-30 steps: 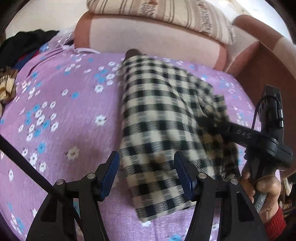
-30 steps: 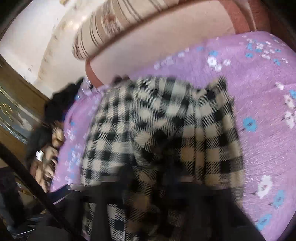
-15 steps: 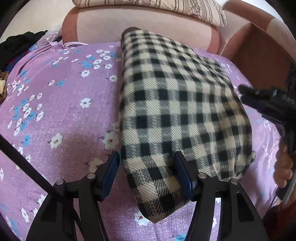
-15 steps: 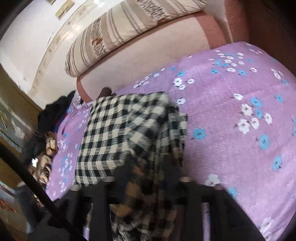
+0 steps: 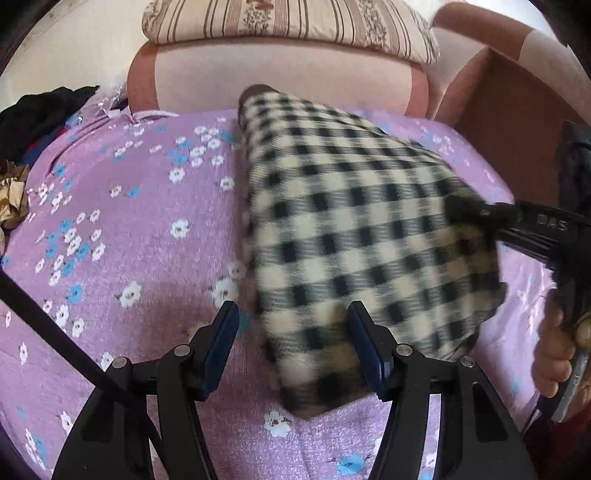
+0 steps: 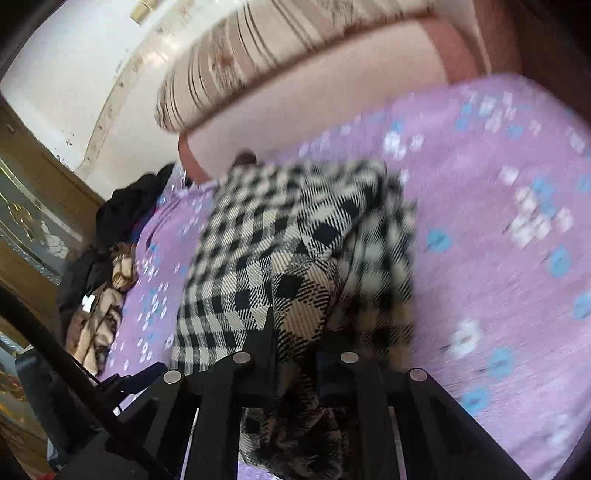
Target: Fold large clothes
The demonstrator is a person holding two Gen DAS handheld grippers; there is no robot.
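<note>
— What sort of place does the observer take this for?
— A home, a bedroom by the look of it. A bed spread with a purple flowered blanket fills both views.
— What else points that way?
— A padded pink headboard stands at the bed's far edge with a striped pillow on top of it. Dark clothes lie heaped at the bed's far left corner, and an ornate brown and gold door shows beside a white wall.
</note>
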